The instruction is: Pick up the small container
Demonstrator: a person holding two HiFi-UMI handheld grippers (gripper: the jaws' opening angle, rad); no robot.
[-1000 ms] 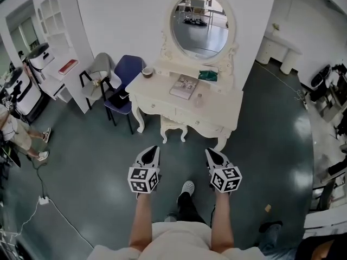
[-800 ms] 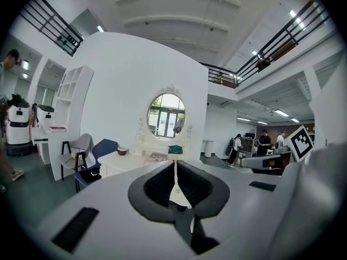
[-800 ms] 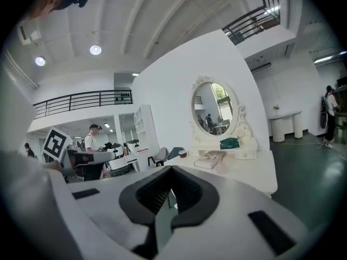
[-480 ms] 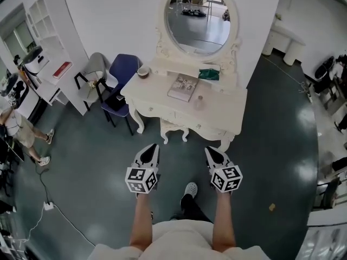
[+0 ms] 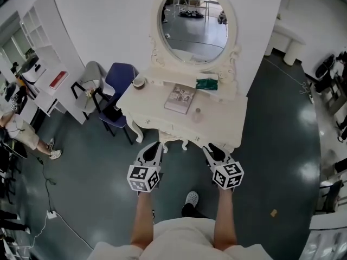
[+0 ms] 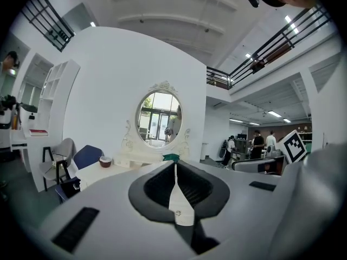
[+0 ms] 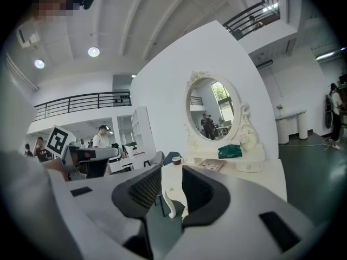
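Head view: left hand-held gripper [image 5: 153, 145] closed, right hand-held gripper [image 5: 210, 147] just parted, empty, both near table [image 5: 221, 118] edge.

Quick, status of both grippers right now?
Left gripper: shut, jaws together, holding nothing.
Right gripper: open, jaws have just been opening, nothing between them.
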